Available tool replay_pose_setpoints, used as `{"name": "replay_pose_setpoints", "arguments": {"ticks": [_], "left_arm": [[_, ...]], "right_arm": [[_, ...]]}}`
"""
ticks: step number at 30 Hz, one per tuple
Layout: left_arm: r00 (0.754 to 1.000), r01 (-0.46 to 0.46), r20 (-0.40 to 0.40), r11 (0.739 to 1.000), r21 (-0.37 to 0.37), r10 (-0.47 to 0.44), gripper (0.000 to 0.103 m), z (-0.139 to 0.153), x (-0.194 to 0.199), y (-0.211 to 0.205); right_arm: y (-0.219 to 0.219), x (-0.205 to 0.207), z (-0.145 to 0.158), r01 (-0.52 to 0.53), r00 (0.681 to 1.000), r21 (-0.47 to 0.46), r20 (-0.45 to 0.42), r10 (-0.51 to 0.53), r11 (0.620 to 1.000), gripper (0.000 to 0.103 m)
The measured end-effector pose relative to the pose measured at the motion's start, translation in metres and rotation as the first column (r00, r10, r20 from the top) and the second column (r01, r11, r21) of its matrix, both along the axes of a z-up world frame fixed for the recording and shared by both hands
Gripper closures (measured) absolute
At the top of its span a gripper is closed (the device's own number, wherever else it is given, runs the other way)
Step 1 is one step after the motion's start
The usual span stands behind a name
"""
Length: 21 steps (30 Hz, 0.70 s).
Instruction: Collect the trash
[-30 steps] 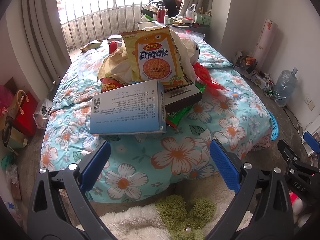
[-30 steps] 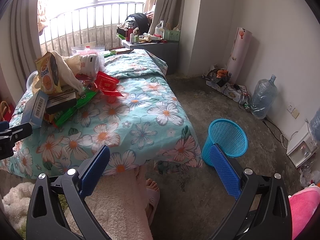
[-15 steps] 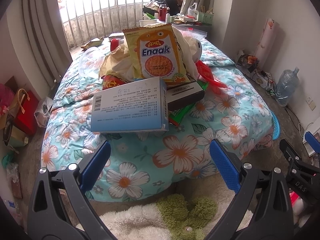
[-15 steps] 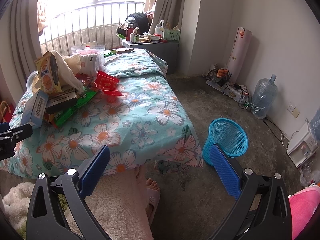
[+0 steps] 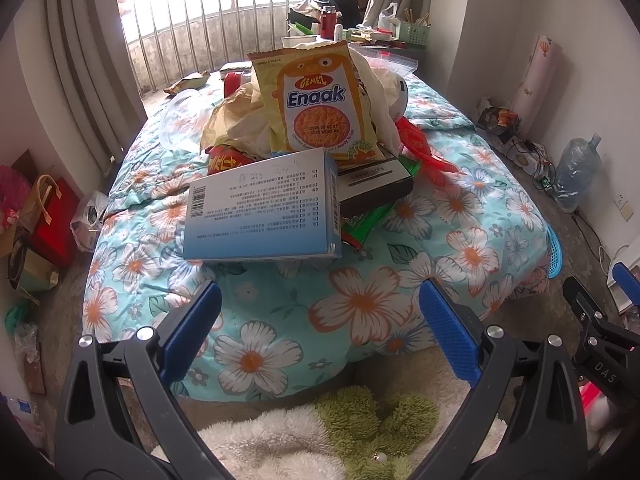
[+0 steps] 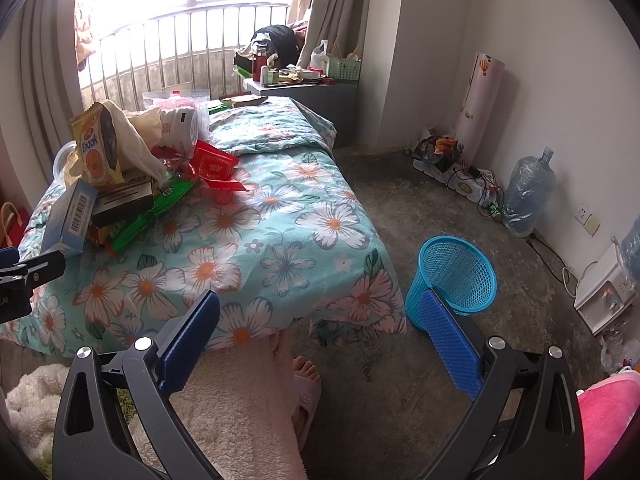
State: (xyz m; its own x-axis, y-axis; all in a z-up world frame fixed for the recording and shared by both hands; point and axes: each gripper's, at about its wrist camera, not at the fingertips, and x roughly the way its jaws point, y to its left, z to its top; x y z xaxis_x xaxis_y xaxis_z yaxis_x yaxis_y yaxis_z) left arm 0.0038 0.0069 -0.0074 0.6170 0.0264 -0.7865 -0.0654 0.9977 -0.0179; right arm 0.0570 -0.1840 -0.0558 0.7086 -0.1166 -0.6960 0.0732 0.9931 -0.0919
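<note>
Room: grey curtains (image 5: 76, 80) hang at the left beside a barred window (image 5: 208, 28); bare white walls on the right, rough grey concrete floor (image 6: 400, 208)
Surface: a bed under a turquoise floral quilt (image 5: 360, 300) runs from the near edge back toward the window
Floor, left: red gift bag (image 5: 52, 216) and other bags beside the bed
Floor, near: fluffy white and green rug (image 5: 320, 432)
Trash pile: sits on the quilt's near-left half, toward the left gripper
Blue box (image 5: 260, 208): lies flat at the front of the pile, long axis across the bed, barcode end to the left, its near edge overhanging the quilt
Enaak snack bag (image 5: 316, 100): propped nearly upright behind the box, long axis vertical, printed face toward the left camera
Black box (image 5: 376, 188): just right of the blue box, touching it, resting on a green wrapper (image 5: 368, 220)
Red packets (image 6: 212, 168): at the pile's right edge
Left gripper (image 5: 320, 320): jaws spread wide, empty, hanging before the bed's near edge
Right gripper (image 6: 320, 328): jaws spread wide, empty, above the floor
Blue mesh bin (image 6: 456, 276): upright on the floor just beside the bed's near-right corner
Water jug (image 6: 528, 192): against the right wall
</note>
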Motion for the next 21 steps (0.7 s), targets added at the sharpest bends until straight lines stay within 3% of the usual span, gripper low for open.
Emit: {"name": "replay_pose_setpoints", "arguments": {"ticks": [21], "left_arm": [[1.000,-0.009,-0.018,1.000,-0.006,0.009,0.008,-0.0042,0.0009,0.0034]], "right_arm": [[-0.0007,0.0004,-0.0025,0.007,1.000,0.002,-0.002,-0.006,1.000,0.006]]}}
